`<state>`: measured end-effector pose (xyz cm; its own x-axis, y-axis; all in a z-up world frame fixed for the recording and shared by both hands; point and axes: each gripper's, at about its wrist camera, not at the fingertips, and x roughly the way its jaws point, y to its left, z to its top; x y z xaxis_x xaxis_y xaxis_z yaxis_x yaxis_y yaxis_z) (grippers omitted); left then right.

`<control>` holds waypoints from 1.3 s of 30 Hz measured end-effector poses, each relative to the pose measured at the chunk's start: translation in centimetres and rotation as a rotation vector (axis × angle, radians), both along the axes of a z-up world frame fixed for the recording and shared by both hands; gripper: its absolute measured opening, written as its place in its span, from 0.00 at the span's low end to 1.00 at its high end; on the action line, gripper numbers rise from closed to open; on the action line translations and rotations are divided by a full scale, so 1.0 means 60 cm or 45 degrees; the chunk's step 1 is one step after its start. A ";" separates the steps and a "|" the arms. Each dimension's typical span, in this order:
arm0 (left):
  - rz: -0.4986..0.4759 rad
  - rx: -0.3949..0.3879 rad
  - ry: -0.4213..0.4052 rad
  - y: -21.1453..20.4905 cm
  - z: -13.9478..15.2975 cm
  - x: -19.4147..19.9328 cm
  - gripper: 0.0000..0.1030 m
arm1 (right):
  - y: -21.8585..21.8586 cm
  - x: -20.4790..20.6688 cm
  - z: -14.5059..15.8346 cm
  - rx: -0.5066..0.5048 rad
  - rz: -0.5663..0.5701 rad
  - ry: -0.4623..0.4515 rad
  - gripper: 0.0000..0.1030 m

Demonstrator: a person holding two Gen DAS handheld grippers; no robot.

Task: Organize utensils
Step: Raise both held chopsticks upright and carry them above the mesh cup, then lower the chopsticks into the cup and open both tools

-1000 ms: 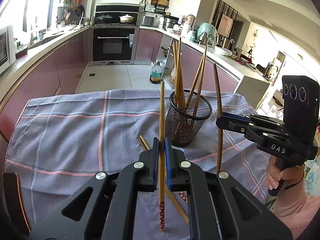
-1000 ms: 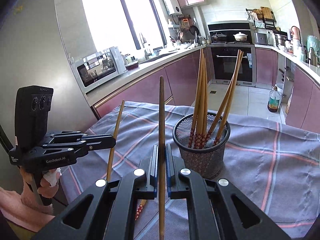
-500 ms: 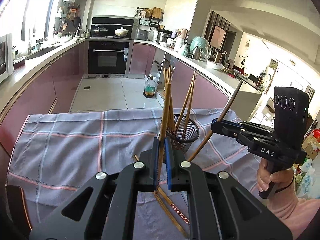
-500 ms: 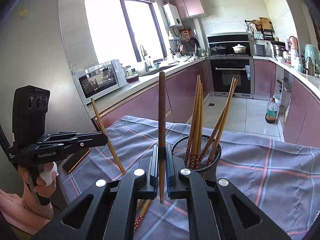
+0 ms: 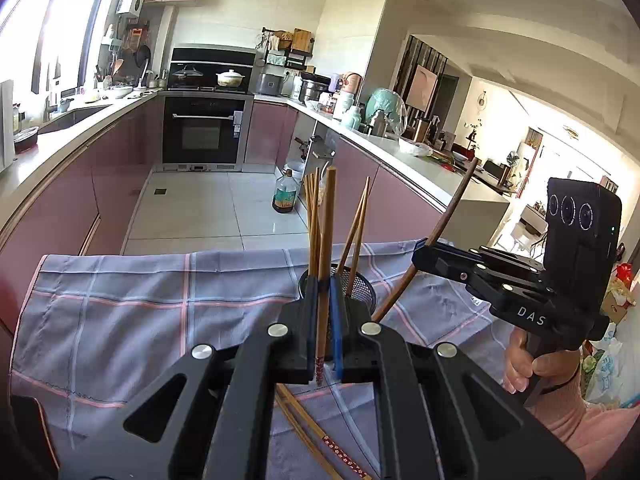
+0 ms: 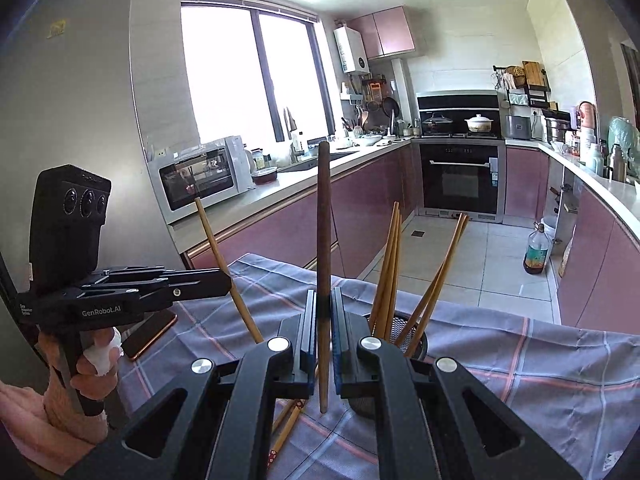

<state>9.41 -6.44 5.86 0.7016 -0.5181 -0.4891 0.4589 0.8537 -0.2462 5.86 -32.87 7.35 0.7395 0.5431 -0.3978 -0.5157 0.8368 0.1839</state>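
Observation:
My left gripper is shut on a light bamboo chopstick with a red patterned end, held upright off the cloth. Right behind it stands the black mesh holder with several chopsticks leaning in it. To the right, my right gripper grips a dark brown chopstick at a slant. In the right wrist view that right gripper is shut on the dark chopstick, with the holder just right of it. The left gripper holds its light chopstick at the left.
Loose chopsticks lie on the grey-blue checked cloth below the grippers, seen too as loose chopsticks in the right wrist view. A phone lies on the cloth's left edge. Kitchen counters and floor lie beyond the table.
Both grippers have risen, each lifting its chopstick clear of the cloth. The holder and cloth now sit lower in both views. Both stay shut.

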 end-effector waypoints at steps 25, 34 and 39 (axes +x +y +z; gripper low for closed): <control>-0.007 -0.039 -0.128 -0.022 0.073 0.044 0.06 | -0.014 0.006 0.048 -0.006 -0.033 -0.109 0.05; -0.021 -0.030 -0.158 -0.042 0.089 0.055 0.06 | -0.016 0.018 0.056 -0.012 -0.054 -0.114 0.05; -0.017 -0.030 -0.154 -0.046 0.093 0.062 0.06 | -0.020 0.030 0.061 -0.015 -0.075 -0.115 0.05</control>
<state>13.16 -9.18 11.42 0.7474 -0.5386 -0.3890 0.4980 0.8417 -0.2086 7.63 -34.08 11.00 0.8031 0.4932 -0.3344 -0.4795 0.8680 0.1286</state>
